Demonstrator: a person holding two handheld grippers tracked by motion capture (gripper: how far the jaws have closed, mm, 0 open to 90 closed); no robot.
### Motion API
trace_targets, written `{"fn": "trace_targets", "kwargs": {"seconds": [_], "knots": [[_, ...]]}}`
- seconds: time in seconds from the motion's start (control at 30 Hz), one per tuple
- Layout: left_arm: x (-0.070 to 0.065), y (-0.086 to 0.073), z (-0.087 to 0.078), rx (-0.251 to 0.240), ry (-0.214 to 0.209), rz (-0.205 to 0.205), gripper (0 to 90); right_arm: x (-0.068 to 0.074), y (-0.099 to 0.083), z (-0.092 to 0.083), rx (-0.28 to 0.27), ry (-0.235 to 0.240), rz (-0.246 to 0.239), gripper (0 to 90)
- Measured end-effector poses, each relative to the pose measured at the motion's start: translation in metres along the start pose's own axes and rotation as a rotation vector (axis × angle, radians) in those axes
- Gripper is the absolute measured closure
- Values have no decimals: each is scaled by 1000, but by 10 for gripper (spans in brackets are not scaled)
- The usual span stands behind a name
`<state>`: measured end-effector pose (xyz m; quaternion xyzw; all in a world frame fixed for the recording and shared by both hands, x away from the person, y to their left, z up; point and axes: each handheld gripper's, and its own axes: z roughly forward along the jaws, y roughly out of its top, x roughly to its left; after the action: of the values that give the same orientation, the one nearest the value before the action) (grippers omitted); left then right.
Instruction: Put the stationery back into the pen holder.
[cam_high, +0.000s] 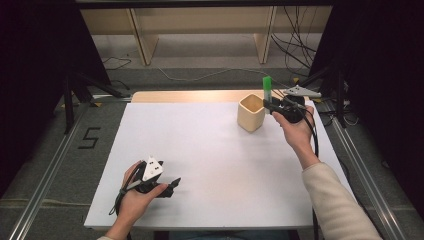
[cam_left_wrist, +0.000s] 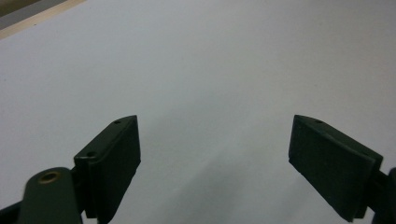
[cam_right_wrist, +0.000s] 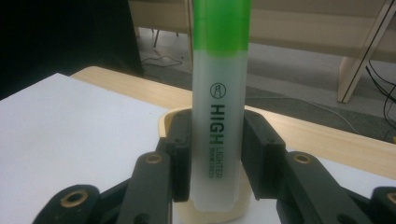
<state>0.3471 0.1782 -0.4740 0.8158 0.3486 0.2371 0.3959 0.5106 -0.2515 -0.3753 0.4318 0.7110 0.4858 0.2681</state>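
The green highlighter (cam_right_wrist: 219, 116) stands upright, clamped between the two black jaws of the right gripper (cam_right_wrist: 217, 158). The pads press on the pale lower barrel from both sides, at the level of the printed lettering; the green cap is uppermost. In the high view the highlighter (cam_high: 267, 89) sits at about one o'clock on the table, its cap rising above the gripper body.

Just beside it, on the nine o'clock side, stands a cream cup (cam_high: 251, 112) with a squarish open mouth. The cup rests upright on the white table surface (cam_high: 215, 165). In the right gripper view the cup's rim (cam_right_wrist: 163, 122) shows directly behind and below the highlighter; the lower end of the pen is seen against the cup's mouth. Whether the pen tip touches the cup cannot be told.

The right gripper (cam_high: 280, 106) is held in the person's right hand (cam_high: 295, 131), forearm in a light sleeve coming in from five o'clock.

The left gripper (cam_high: 170, 186) lies well apart, at about seven o'clock near the table's near edge, held in the left hand (cam_high: 137, 200). Its jaws stand wide apart with nothing between them; in the left gripper view the pads (cam_left_wrist: 114, 163) frame bare white surface.

Beyond the far edge a strip of light wooden tabletop (cam_high: 190, 96) shows at twelve o'clock, with wooden shelving legs (cam_high: 142, 37) and loose cables (cam_high: 295, 47) on the floor behind.
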Motion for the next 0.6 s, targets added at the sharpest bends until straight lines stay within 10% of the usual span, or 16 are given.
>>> {"fn": "trace_targets", "kwargs": {"seconds": [0.6], "knots": [[0, 0, 1, 0, 0, -3, 167, 1, 1, 15, -4, -10, 9, 661]]}}
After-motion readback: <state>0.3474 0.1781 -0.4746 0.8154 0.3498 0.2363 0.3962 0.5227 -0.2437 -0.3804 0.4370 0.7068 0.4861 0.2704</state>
